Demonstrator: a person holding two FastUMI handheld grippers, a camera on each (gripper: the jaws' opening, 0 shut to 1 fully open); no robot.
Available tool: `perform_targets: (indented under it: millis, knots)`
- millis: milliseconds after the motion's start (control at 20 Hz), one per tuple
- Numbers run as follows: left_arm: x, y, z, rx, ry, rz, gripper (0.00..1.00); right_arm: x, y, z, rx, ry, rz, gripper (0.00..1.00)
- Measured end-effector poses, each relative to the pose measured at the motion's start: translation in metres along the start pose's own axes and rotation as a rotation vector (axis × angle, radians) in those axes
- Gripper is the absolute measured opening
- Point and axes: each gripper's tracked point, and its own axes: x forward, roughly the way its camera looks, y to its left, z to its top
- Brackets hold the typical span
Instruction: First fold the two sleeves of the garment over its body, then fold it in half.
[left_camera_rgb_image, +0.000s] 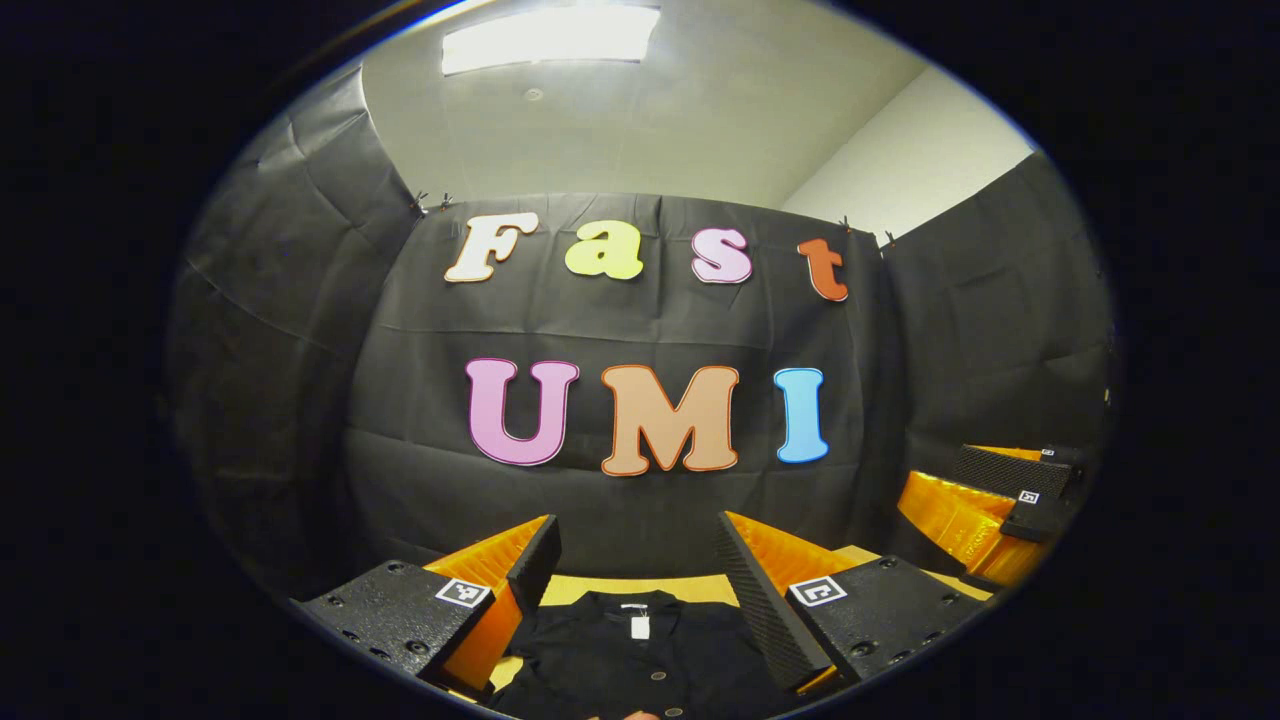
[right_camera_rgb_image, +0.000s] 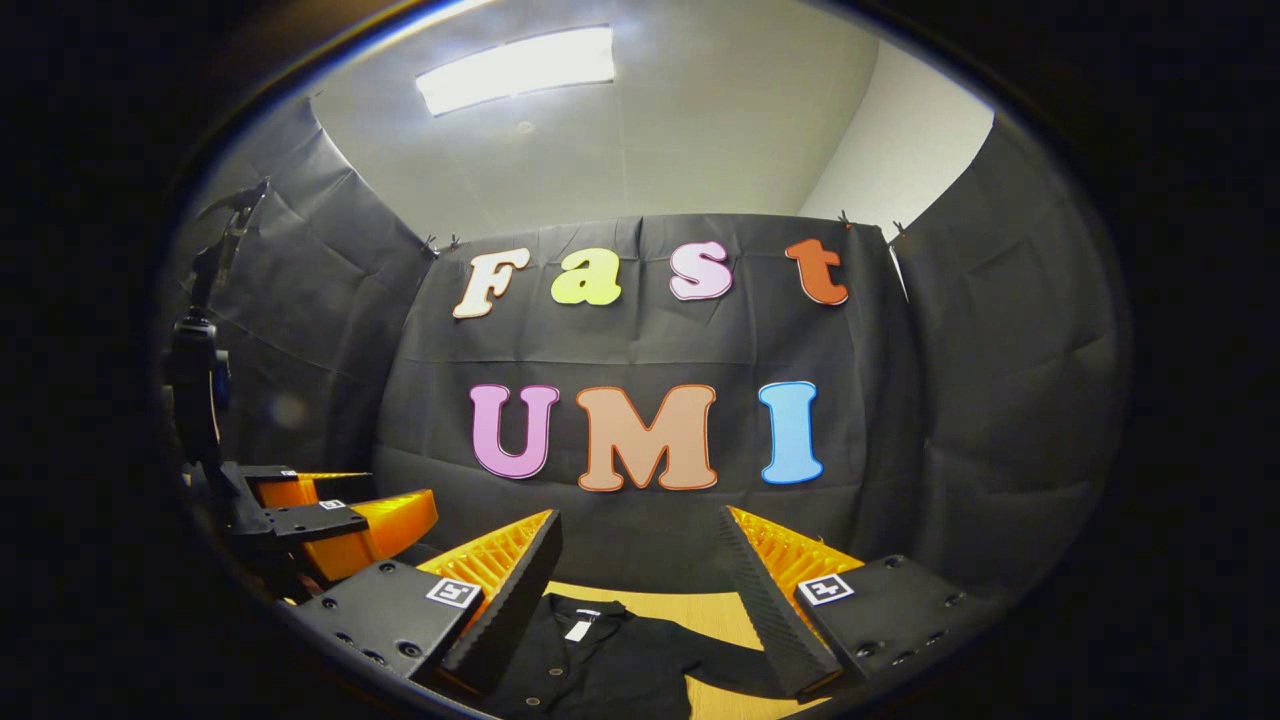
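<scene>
A black buttoned garment (left_camera_rgb_image: 630, 655) with a white neck tag lies flat on the wooden table (left_camera_rgb_image: 600, 588), its collar toward the back wall. My left gripper (left_camera_rgb_image: 635, 570) hovers above the collar, open, with nothing between its fingers. The right gripper view shows the same garment (right_camera_rgb_image: 600, 660) low in the frame, one sleeve (right_camera_rgb_image: 720, 662) reaching right. Above it my right gripper (right_camera_rgb_image: 635, 570) is held open and empty. Each gripper appears in the other's view: the right one (left_camera_rgb_image: 1000, 500) at the far right, the left one (right_camera_rgb_image: 330, 520) at the far left.
Black cloth walls close the booth at the back and both sides. A dark stand with a device (right_camera_rgb_image: 200, 370) rises at the left of the right gripper view. Bare tabletop (right_camera_rgb_image: 700, 605) lies behind the garment.
</scene>
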Motion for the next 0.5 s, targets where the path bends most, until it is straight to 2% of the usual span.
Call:
perform_targets:
  millis: [500]
  knots:
    - [-0.005,0.014,-0.006,0.004,0.014,0.035,0.92,0.001,0.005,-0.007,-0.004,0.014,0.007,0.99]
